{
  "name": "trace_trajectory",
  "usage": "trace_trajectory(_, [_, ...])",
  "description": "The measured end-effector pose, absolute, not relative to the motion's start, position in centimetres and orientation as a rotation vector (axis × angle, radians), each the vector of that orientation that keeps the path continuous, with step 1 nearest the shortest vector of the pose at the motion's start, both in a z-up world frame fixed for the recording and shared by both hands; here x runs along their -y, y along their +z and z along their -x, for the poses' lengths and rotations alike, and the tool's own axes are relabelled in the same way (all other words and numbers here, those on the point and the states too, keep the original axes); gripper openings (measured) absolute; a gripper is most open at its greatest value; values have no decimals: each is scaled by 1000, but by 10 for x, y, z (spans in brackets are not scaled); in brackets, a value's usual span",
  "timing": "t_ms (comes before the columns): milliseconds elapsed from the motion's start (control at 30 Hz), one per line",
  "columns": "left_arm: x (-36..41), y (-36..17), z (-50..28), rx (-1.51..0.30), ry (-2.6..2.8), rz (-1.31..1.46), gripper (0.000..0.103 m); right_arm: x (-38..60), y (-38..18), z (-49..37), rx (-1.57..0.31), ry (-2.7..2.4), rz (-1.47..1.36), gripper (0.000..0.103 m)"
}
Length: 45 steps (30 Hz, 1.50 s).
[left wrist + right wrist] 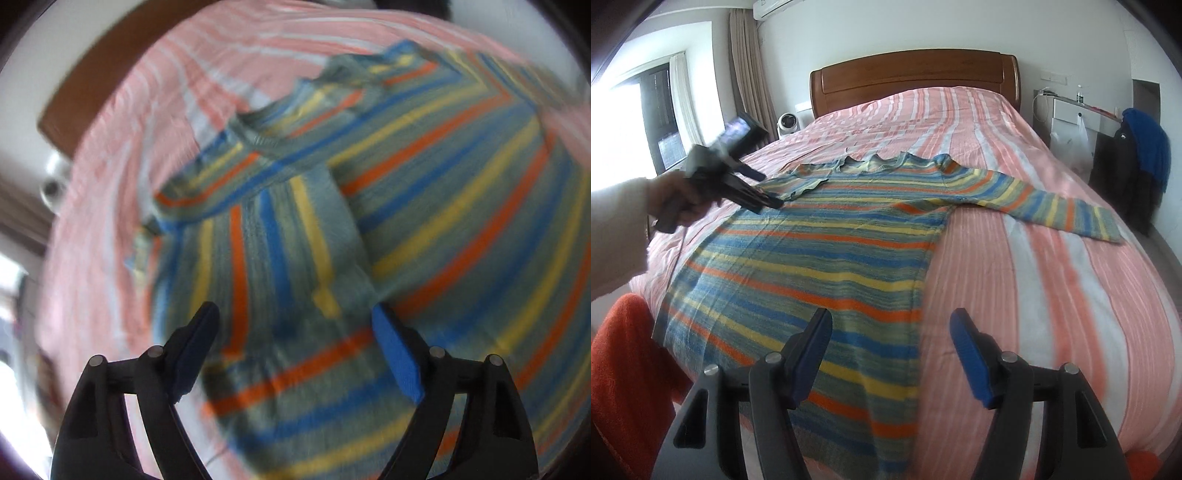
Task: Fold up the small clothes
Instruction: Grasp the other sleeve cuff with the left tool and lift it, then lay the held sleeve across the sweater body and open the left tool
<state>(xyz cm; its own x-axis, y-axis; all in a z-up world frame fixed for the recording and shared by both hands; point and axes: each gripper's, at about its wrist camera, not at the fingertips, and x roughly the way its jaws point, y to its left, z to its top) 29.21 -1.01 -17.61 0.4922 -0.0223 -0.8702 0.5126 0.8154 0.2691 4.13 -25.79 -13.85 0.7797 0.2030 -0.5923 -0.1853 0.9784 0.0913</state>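
Flat across a pink-striped bedspread (1052, 280) lies a striped sweater (820, 266), one sleeve folded inward (the other stretches out sideways). Above that folded sleeve, the left gripper (295, 328) hovers, fingers spread apart. Near the hem, the right gripper (890, 336) also gapes wide, holding nothing.

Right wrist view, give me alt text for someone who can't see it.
A striped knit sweater lies flat on a bed with a pink-and-white striped cover, one sleeve stretched out to the right. The left gripper reaches over its far left shoulder, while the right gripper hovers open above the near hem.
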Motion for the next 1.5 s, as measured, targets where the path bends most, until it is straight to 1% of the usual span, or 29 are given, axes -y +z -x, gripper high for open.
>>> trace_trajectory(33, [4,-176,-300,-1036,-352,-461,68,260,-140,-41,-647,206,-29,66])
trace_trajectory(67, [-6,-174,-308,-1065,-364,-348,32,262,-142,-41,-654,202,-32,66])
trace_trajectory(100, [-19,-172,-315,-1087,-347,-226,12,265,-144,-42,-664,196,-38,66])
trace_trajectory(133, [-31,-167,-317,-1087,-321,-140,6,267,-145,-44,-672,190,-46,66])
trace_trajectory(267, [-84,-130,-310,-964,-233,75,5,269,-144,-51,-676,179,-61,66])
trace_trajectory(400, [-192,-101,-294,-841,6,357,5,259,-141,-51,-668,189,-30,66])
trace_trajectory(467, [-250,-105,-280,-811,200,438,4,253,-142,-52,-669,196,-16,66])
trace_trajectory(600, [-315,-136,-255,-838,374,538,4,241,-143,-53,-678,220,0,66])
trace_trajectory(700, [-327,-157,-239,-851,400,590,3,232,-145,-53,-689,236,20,66])
trace_trajectory(800, [-323,-167,-234,-856,411,592,3,226,-145,-52,-688,249,37,66])
trace_trajectory(1033, [-325,-182,-234,-859,437,624,3,228,-144,-49,-684,246,43,66])
trace_trajectory(1233, [-326,-184,-236,-858,438,617,3,236,-147,-53,-700,228,-1,66])
trace_trajectory(1500, [-328,-192,-235,-850,446,621,4,232,-148,-54,-706,238,19,66])
